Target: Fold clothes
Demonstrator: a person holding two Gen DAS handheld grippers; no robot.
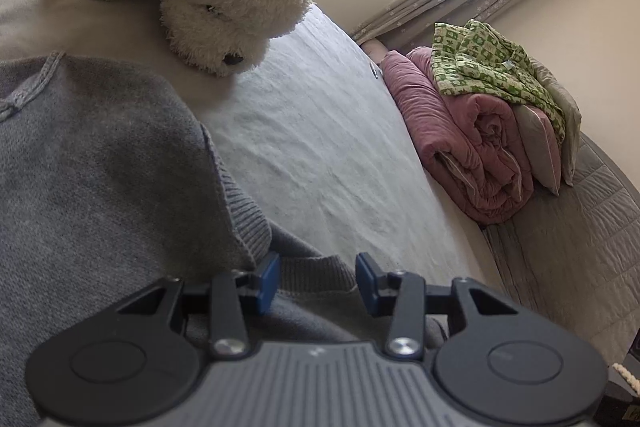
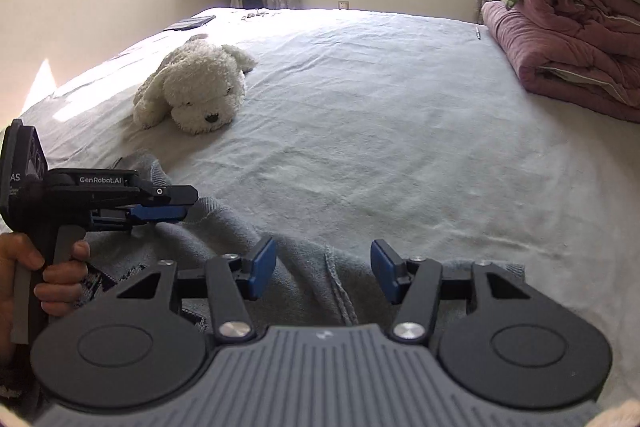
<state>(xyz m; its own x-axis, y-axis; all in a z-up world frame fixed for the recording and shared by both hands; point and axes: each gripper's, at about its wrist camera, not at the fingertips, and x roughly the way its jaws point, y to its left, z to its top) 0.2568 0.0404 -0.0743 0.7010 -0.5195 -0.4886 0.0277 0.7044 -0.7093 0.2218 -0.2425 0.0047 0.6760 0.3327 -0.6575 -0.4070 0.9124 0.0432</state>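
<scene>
Bed [image 2: 380, 115] holds plush dog [image 2: 196, 87], pink quilt [image 2: 568, 39]; both claws [image 1: 317, 281] [image 2: 323, 269] wide over grey sweater [image 1: 100, 167]

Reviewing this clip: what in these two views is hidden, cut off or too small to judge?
- Gray sweater: both views cut it at the lower and left edges, and the tongs' bodies cover part, so fold progress is unclear.
- Dark patch on the sweater: right wrist view, mostly behind the right tongs.
- Small thin object near the pink quilt: too small to identify.
- Left tongs: open; contact with the fabric unclear.
</scene>
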